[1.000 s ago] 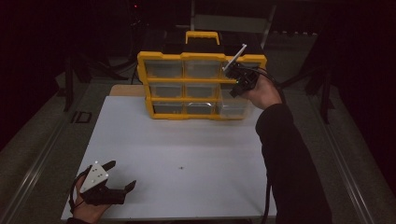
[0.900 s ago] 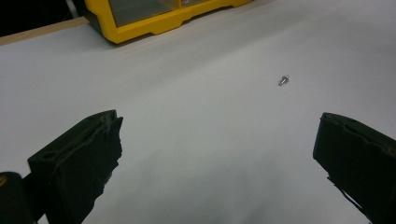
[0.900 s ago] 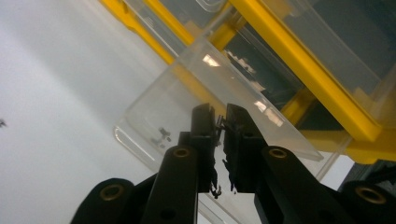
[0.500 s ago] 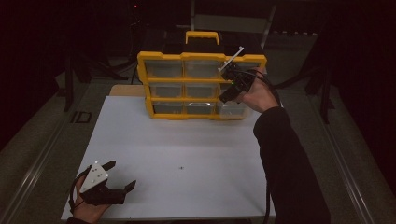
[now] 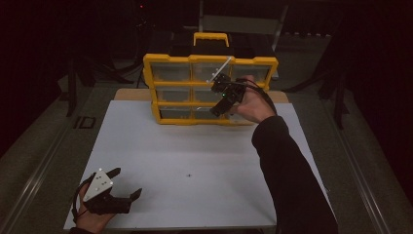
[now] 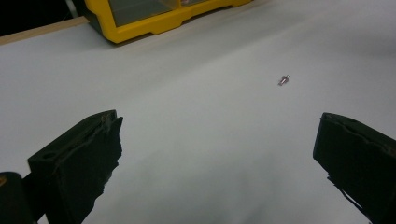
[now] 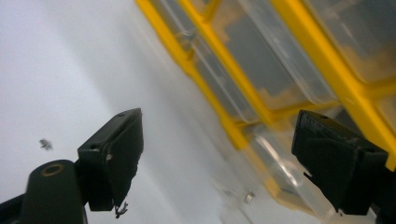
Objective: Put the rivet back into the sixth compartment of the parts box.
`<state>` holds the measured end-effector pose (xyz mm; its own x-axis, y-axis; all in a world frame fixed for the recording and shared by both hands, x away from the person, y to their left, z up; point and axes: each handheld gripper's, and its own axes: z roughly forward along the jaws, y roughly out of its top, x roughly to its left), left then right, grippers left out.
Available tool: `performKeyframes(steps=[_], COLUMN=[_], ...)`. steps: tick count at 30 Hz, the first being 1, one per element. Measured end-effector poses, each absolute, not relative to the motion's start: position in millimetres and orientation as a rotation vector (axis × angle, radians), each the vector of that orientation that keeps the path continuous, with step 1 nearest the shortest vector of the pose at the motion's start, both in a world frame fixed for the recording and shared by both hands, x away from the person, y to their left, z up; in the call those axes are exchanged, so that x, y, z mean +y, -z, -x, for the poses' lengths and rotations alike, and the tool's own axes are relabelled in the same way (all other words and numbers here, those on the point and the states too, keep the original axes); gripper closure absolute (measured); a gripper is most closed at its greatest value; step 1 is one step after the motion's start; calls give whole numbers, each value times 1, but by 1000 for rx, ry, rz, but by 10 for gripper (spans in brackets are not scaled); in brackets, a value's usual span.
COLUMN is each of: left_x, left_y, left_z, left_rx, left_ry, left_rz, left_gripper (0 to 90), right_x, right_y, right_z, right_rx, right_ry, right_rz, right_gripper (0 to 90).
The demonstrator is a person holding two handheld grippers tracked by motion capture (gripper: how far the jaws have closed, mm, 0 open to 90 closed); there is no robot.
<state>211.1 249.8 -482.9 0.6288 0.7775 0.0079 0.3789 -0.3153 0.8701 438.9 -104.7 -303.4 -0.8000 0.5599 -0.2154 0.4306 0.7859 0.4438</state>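
A white table top (image 5: 195, 146) stands in a dark room, with what may be a chair (image 5: 238, 22) behind.

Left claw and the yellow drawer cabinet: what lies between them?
In the high view, bare white tabletop separates the left claw from the cabinet, except one small screw.

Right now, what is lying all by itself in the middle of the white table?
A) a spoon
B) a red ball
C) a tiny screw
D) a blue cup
C: a tiny screw lies alone on the bare white table, well clear of the yellow box and of the left claw.
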Motion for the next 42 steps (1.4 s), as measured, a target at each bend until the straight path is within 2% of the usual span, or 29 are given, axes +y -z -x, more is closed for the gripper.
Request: performKeyframes(steps=[8, 18, 42], left_x=[250, 251, 251], left_y=[483, 482, 482], left_z=[-211, -211, -210], left_rx=[914, 915, 914], left_ry=[-545, -546, -547], left_rz=[-1925, -1924, -1922], left_gripper=[17, 17, 17], right_x=[-76, -48, -17], right_y=[312, 338, 405], right_z=[-428, -415, -388], right_rx=[2693, 2764, 2918], right_ry=[-527, -473, -371], right_rz=[-653, -548, -416], right_gripper=[167, 166, 166])
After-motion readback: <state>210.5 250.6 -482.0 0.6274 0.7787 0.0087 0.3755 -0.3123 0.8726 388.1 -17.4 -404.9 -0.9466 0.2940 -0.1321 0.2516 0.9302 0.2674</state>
